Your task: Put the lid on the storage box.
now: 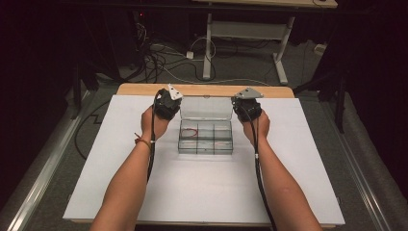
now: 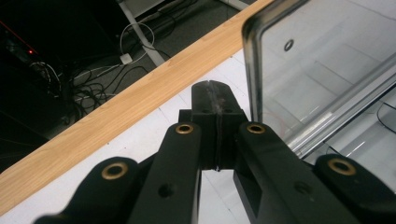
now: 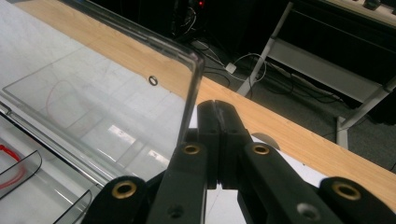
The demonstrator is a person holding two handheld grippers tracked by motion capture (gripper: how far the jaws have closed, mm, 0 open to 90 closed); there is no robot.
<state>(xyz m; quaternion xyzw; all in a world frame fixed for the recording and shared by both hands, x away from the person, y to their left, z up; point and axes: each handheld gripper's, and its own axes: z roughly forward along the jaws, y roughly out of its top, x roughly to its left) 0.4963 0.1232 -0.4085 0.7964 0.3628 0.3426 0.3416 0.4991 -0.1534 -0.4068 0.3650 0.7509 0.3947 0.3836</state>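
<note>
A clear plastic compartment box [image 1: 205, 139] sits mid-table with its lid [image 1: 205, 109] standing open at the back. A red looped cord [image 1: 191, 132] lies in its back left compartment. My left gripper [image 1: 167, 102] is held at the lid's left edge and my right gripper [image 1: 247, 106] at its right edge. In the left gripper view the jaws [image 2: 215, 93] are shut together on nothing, just left of the lid's edge [image 2: 248, 70]. The right gripper view has its jaws [image 3: 217, 109] shut and empty too, just right of the lid's corner [image 3: 194, 70], with the red cord [image 3: 11, 163] at lower left.
The box rests on a white board [image 1: 202, 192] over a wooden tabletop [image 1: 207, 90]. Beyond the far edge are floor cables [image 1: 163, 62] and a desk frame's legs [image 1: 208, 48]. Open white surface lies in front of and beside the box.
</note>
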